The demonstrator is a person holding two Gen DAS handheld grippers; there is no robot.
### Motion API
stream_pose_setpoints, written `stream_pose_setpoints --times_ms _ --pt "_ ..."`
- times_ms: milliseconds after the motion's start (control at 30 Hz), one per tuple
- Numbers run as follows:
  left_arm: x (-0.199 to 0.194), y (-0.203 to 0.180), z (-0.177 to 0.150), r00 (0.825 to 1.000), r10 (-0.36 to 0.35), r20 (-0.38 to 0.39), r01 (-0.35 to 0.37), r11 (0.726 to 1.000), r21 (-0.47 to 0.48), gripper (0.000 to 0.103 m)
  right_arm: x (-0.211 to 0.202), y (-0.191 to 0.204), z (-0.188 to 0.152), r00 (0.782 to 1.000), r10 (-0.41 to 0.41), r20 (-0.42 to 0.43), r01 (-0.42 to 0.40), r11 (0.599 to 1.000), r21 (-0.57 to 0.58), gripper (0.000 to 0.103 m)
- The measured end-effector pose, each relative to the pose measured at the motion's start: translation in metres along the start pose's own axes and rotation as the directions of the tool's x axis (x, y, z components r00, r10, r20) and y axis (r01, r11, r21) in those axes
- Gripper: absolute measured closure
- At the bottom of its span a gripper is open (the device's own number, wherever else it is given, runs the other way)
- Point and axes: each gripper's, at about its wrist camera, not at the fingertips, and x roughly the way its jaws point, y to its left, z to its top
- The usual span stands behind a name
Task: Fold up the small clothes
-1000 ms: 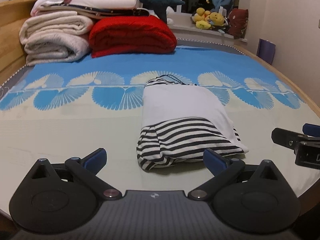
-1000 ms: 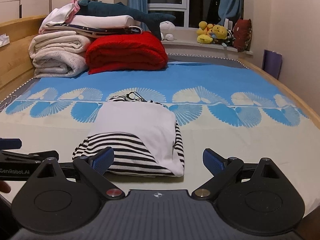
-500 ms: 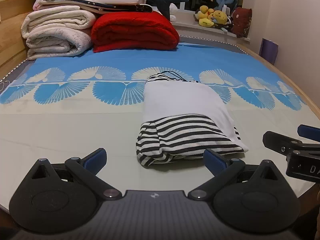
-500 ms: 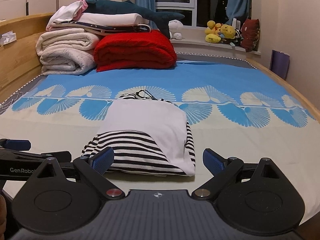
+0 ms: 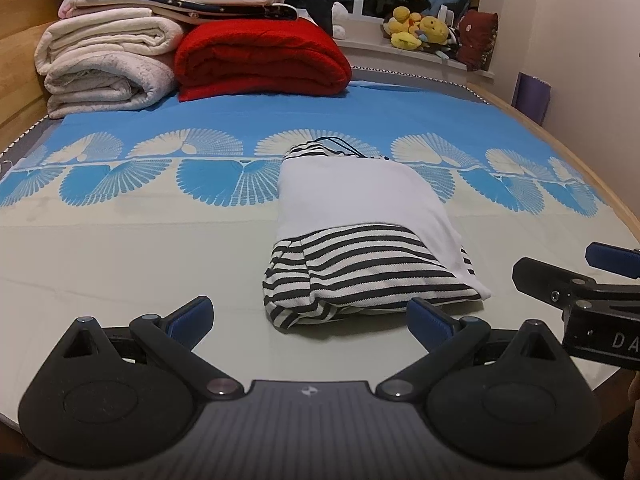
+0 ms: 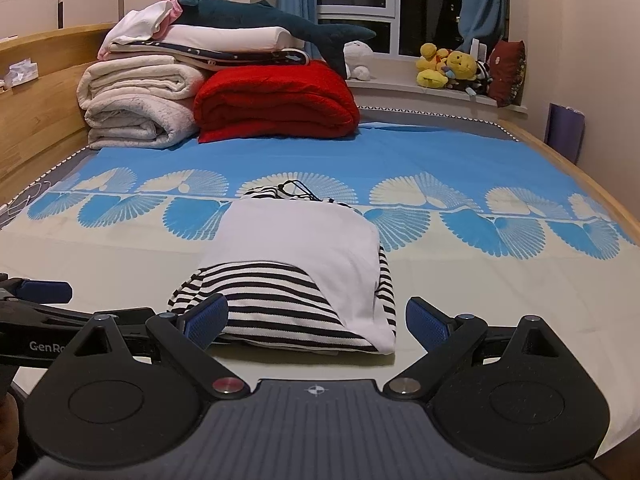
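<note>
A folded black-and-white striped garment with a white panel on top [image 5: 360,240] lies on the bed, just ahead of both grippers; it also shows in the right wrist view [image 6: 296,272]. My left gripper [image 5: 310,318] is open and empty, a little short of the garment's near edge. My right gripper [image 6: 316,324] is open and empty, its fingers on either side of the garment's near end without touching it. The right gripper shows at the right edge of the left wrist view [image 5: 580,292], and the left gripper at the left edge of the right wrist view [image 6: 44,312].
The bed sheet [image 6: 440,152] is blue with fan patterns and pale near me. Folded cream blankets [image 6: 136,108], a red blanket [image 6: 276,100] and a plush shark [image 6: 280,28] are stacked at the far end. Soft toys [image 6: 448,66] sit on the windowsill. A wooden bed frame [image 6: 36,92] runs along the left.
Both grippers have drawn back and risen slightly from the folded garment, both staying open. The garment has not moved.
</note>
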Motion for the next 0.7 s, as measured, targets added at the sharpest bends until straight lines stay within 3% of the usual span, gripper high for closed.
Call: stream_pose_setpoints --times_ms 700 --pt "0.0 -0.0037 -0.0003 1.0 -0.007 0.002 0.007 1.0 0.0 0.0 -0.0019 0.0055 -0.0022 1.0 0.01 0.005 -0.01 0.999 -0.035 0.007"
